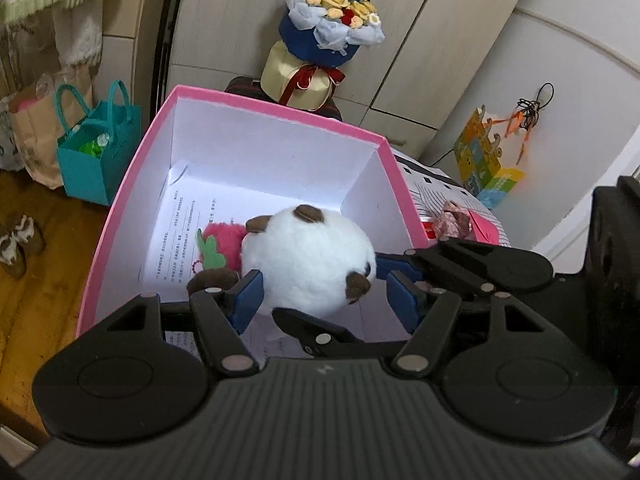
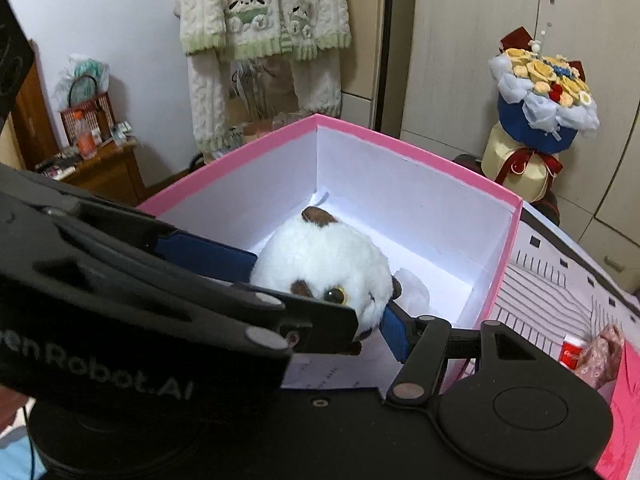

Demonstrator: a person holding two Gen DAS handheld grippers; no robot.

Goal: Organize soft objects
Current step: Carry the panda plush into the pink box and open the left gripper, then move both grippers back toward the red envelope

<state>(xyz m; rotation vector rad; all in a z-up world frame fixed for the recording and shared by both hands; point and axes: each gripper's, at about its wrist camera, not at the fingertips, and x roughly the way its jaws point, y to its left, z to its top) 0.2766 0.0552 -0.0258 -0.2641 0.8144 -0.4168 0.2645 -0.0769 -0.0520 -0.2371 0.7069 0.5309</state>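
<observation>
- Left gripper [image 1: 326,300]: blue pads spread wide over the pink box [image 1: 120,208]; the left pad touches the white plush toy [image 1: 308,260], the right pad stands clear of it.
- Right gripper [image 2: 324,300]: blue pads set against opposite sides of the plush toy's head, clamped on it.
- White plush toy: brown ears and patches, inside the box, near wall side.
- Red fuzzy toy [image 1: 226,240]: lying left of the plush on a printed sheet [image 1: 180,232] lining the box floor.
- Flower bouquet [image 1: 320,32]: beyond the far wall.

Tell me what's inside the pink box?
Inside the pink box sit a white plush panda, a pink fuzzy strawberry toy and printed paper. The panda hides whatever is underneath.
</observation>
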